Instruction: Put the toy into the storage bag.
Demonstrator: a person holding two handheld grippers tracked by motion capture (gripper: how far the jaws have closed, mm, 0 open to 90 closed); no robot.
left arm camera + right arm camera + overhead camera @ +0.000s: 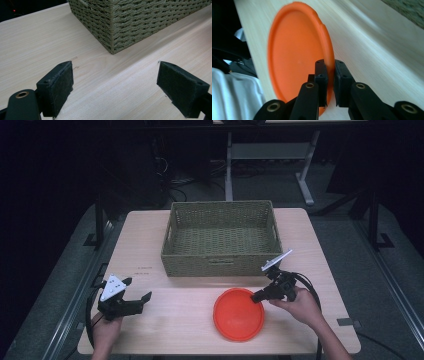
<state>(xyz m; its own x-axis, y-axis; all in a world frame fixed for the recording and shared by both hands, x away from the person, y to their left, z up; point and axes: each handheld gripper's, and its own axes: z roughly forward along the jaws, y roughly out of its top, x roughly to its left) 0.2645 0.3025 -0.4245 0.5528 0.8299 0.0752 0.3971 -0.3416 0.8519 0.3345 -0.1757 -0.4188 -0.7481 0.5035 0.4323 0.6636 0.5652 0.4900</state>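
An orange plate (238, 315) lies near the table's front edge, right of the middle. My right gripper (259, 296) is shut on its right rim. In the right gripper view the plate (297, 62) stands tilted, its rim pinched between the two pads of the right gripper (330, 75). My left gripper (136, 292) hangs open over bare wood at the front left. In the left gripper view its pads (57, 86) stand wide apart with nothing between them, and the left gripper (115, 86) faces a corner of the woven basket (130, 22).
A woven basket (220, 262) stands at the back middle of the wooden table (165, 330), with nothing inside it that I can see. Dark floor, desk legs and cables lie beyond the far edge.
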